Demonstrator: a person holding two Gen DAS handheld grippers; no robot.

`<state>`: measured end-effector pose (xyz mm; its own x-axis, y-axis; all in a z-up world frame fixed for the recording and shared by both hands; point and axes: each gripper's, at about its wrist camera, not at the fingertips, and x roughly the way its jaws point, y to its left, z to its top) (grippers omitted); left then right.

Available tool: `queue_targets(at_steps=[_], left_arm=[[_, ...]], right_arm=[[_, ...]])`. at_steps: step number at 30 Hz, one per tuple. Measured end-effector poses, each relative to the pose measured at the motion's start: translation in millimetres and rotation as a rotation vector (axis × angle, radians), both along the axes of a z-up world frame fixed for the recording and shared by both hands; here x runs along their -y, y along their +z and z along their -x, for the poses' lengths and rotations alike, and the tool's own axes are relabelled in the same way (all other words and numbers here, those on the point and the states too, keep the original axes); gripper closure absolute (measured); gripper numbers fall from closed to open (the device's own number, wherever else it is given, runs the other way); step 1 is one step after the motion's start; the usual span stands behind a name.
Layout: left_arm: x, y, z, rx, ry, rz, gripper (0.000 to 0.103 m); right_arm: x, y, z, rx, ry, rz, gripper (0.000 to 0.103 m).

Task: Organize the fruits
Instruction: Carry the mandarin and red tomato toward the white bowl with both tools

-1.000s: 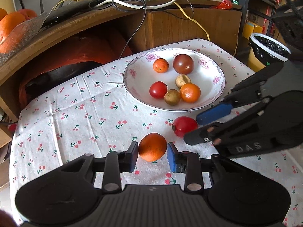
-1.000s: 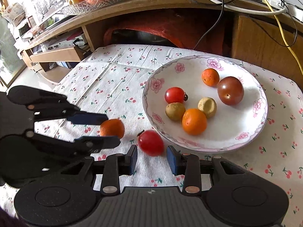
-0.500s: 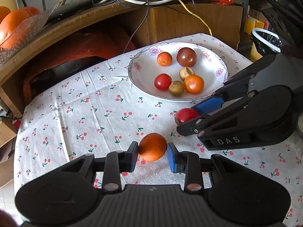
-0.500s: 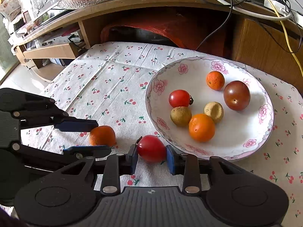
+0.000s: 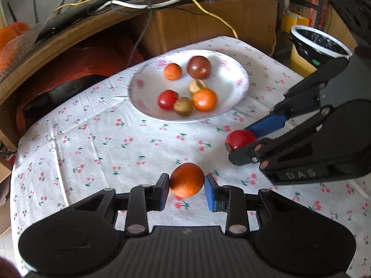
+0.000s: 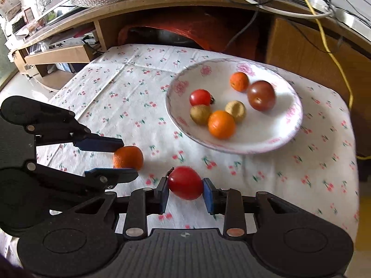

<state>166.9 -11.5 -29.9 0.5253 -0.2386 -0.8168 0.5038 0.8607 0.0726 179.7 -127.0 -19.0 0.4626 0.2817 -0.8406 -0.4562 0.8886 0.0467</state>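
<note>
Orange [image 5: 187, 180] clamped in left claw [image 5: 187, 192], tomato [image 6: 185, 182] gripped by right claw [image 6: 185, 194]

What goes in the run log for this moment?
left gripper: shut on orange | right gripper: shut on tomato | plate: six fruits

At the bottom centre of the frame, the left gripper [image 5: 187, 186] holds an orange [image 5: 187, 180] between its two blue pads, above the cherry-print tablecloth [image 5: 92, 143]. At the right side, the right gripper [image 5: 241, 147] clamps a red tomato [image 5: 238, 139]. In the upper centre a white plate [image 5: 234, 92] contains six fruits: two oranges, one red tomato, one dark tomato and two small brownish fruits.
</note>
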Motion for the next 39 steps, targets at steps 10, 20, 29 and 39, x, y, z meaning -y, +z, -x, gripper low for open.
queue_targets(at_steps=[10,20,29,39], left_arm=[[24,6,11,0.007,-0.048,-0.031,0.062],[40,1,16,0.005,-0.078,-0.073,0.062],[42,0,15,0.009,-0.078,-0.083,0.062],[43,0,16,0.01,-0.082,-0.097,0.062]], right_arm=[[20,4,23,0.005,-0.046,0.029,0.076],[26,-4,28,-0.012,-0.054,0.052,0.076],[25,-4,27,-0.009,-0.055,0.055,0.076],[23,-1,28,-0.005,-0.056,0.051,0.076]])
